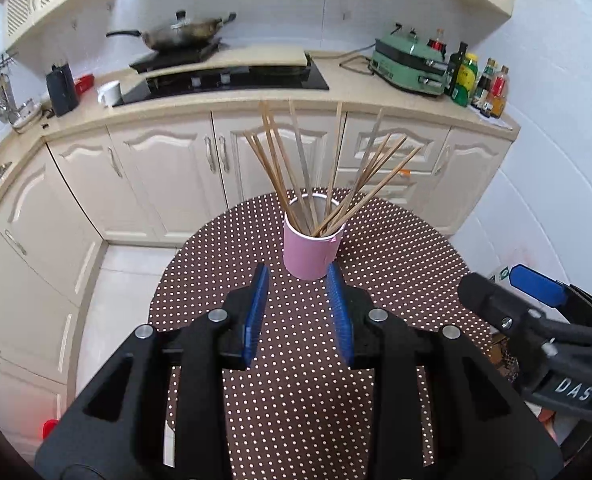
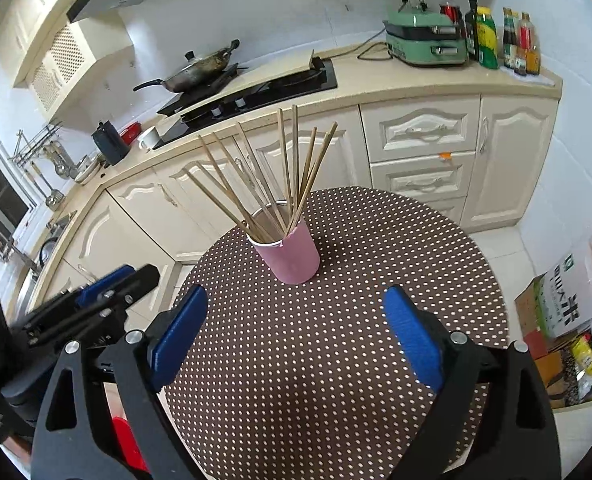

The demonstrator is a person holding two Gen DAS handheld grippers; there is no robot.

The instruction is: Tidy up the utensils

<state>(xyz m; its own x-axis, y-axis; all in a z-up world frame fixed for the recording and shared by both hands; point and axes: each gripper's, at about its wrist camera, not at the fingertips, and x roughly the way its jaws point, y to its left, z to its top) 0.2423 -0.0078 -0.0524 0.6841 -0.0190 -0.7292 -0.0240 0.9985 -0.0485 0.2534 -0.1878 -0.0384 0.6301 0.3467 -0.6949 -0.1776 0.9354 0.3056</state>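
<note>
A pink cup point(image 1: 311, 254) stands upright on a round table with a brown polka-dot cloth point(image 1: 296, 400). Several wooden chopsticks point(image 1: 292, 168) stand fanned out in the cup. My left gripper point(image 1: 299, 276) is open and empty, its blue pads just short of the cup's base on either side. The cup point(image 2: 292, 258) and chopsticks point(image 2: 280, 176) also show in the right wrist view, on the cloth point(image 2: 336, 360). My right gripper point(image 2: 296, 296) is wide open and empty, a little back from the cup. Each gripper appears in the other's view, the right point(image 1: 536, 300) and the left point(image 2: 108, 284).
Cream kitchen cabinets point(image 1: 168, 168) and a counter run behind the table, with a stove, a wok point(image 1: 180, 34), a green appliance point(image 1: 410, 66) and bottles point(image 1: 480, 80). Cardboard boxes point(image 2: 564, 304) sit on the floor to the right. A red object point(image 2: 126, 444) lies low left.
</note>
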